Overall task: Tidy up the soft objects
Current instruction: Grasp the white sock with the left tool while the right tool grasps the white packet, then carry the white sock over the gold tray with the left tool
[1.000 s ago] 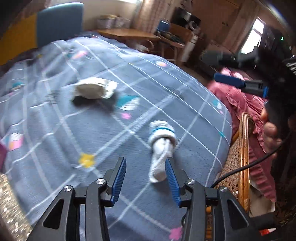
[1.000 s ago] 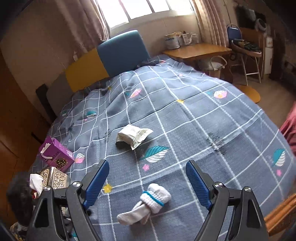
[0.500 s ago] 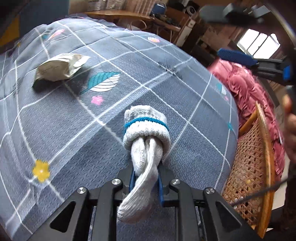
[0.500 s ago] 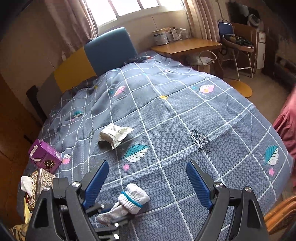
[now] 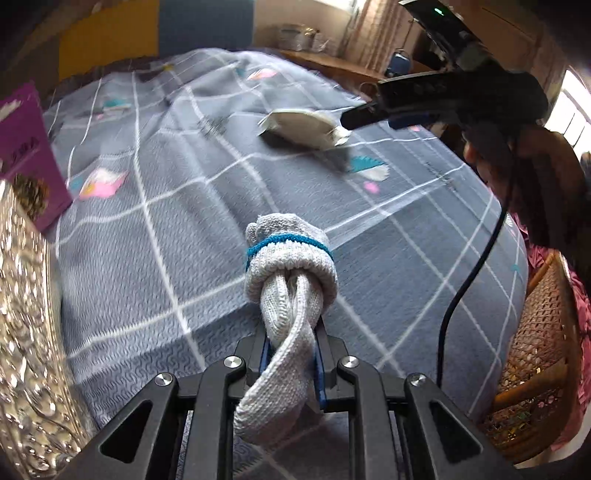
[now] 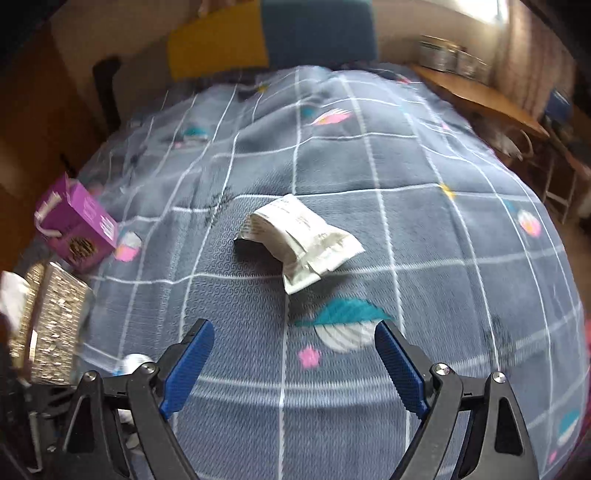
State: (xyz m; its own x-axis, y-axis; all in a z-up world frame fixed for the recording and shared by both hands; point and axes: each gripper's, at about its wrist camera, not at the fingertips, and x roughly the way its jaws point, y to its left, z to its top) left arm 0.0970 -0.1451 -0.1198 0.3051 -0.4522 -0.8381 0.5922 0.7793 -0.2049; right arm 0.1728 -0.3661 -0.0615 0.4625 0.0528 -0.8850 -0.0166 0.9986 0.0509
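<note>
The left gripper [image 5: 291, 362] has its fingers clamped on the tail of the rolled sock [image 5: 290, 266], near the bed's [image 5: 184, 229] left edge. The hold is only on that loose tail, so I judge the heavy rolled end could swing or slip free. A purple box [image 6: 75, 230] and glittery box [image 6: 55, 328] crowd that edge. The right gripper [image 6: 293, 369] is empty, its fingers opening wide, aimed at the white pouch [image 6: 299, 240] mid-bed, nothing between.

A home bedroom: a bed [image 6: 406, 229] under a patterned quilt, a padded headboard [image 6: 273, 33], curtains [image 6: 532, 48] and a wooden desk [image 6: 476, 96].
</note>
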